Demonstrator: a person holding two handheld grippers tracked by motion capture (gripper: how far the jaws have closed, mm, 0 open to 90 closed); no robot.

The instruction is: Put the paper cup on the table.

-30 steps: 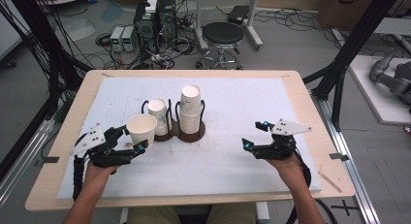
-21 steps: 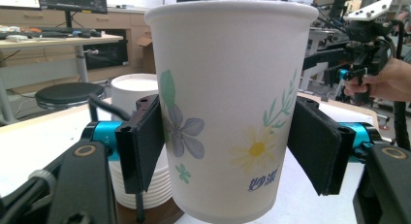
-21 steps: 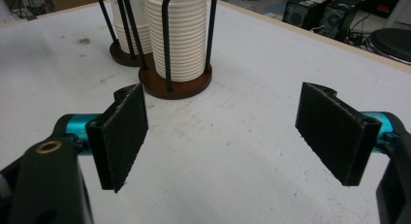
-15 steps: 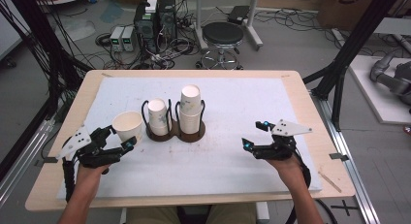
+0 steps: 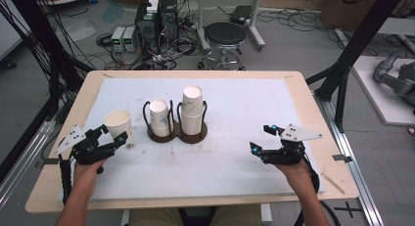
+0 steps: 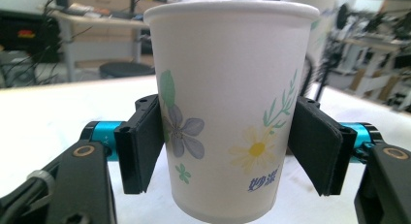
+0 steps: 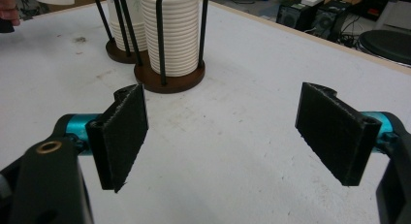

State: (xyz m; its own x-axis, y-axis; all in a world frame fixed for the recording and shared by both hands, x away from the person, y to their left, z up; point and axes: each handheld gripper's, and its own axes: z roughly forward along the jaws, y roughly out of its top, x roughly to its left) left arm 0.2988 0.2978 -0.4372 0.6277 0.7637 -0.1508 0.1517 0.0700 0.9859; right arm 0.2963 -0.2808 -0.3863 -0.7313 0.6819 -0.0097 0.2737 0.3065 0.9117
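Note:
A flowered paper cup stands upright at the left of the white mat, mouth up. My left gripper is shut on it, one black pad on each side of its wall. To its right, two wire holders on dark round bases carry upside-down cup stacks, a shorter one and a taller one. My right gripper hovers low over the mat's right side, open, with nothing between its pads.
The white mat covers most of the wooden table. Brown stains mark the mat in front of the holders. Black frame posts, a stool and computer gear stand beyond the far edge.
My left gripper has carried the cup leftward, away from the holders, and lower toward the mat. The right gripper has stayed put.

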